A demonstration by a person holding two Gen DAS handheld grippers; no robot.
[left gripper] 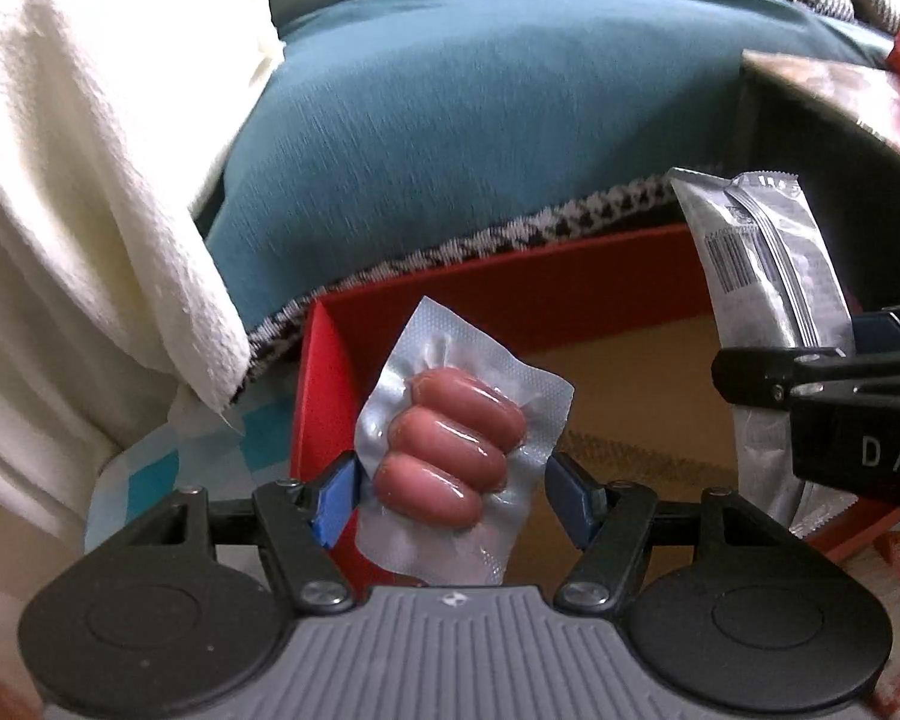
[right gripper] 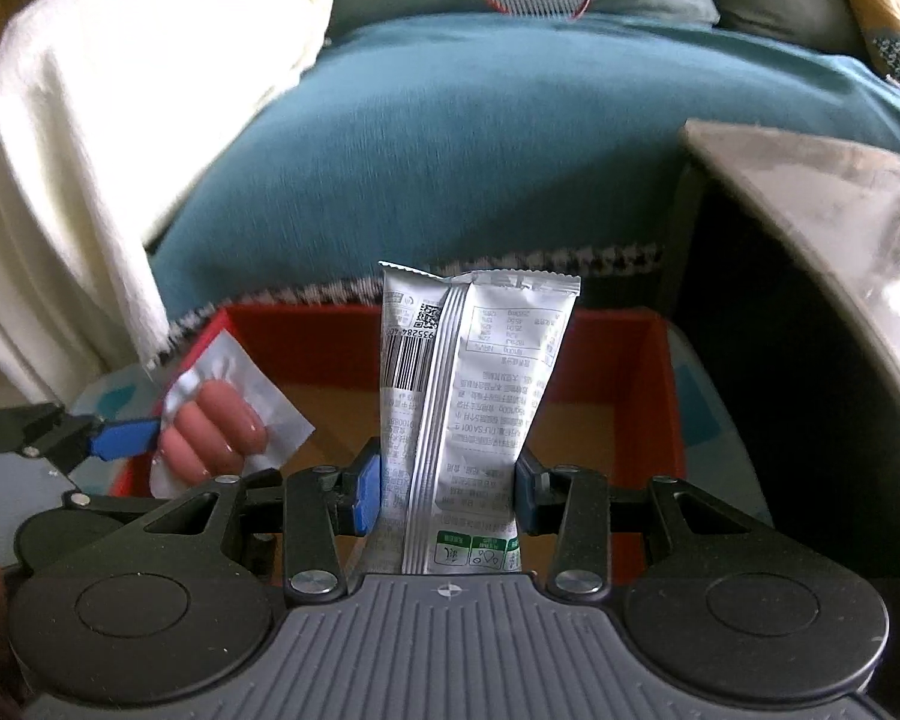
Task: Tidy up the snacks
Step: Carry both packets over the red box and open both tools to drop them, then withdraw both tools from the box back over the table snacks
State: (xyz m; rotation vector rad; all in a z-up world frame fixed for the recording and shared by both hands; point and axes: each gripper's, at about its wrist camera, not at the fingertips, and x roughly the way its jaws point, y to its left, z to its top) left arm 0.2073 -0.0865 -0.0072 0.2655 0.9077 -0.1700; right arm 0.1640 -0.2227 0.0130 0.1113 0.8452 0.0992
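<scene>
Clamped in the left hand-held gripper [left gripper: 450, 480], a sausage pack [left gripper: 450, 450] hangs over the seemingly empty red box [left gripper: 510, 306]; at 3 o'clock, the right hand-held gripper [right gripper: 448, 495] pinches a silver snack pouch [right gripper: 480, 384], neither dropped yet.

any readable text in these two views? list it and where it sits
"DA": white letters on the right gripper body, cut off at the frame edge.
"935284": partial barcode digits on the silver foil snack packet.
Packet's remaining print: too small and inverted.
Clear vacuum-sealed sausage pack: none.
</scene>
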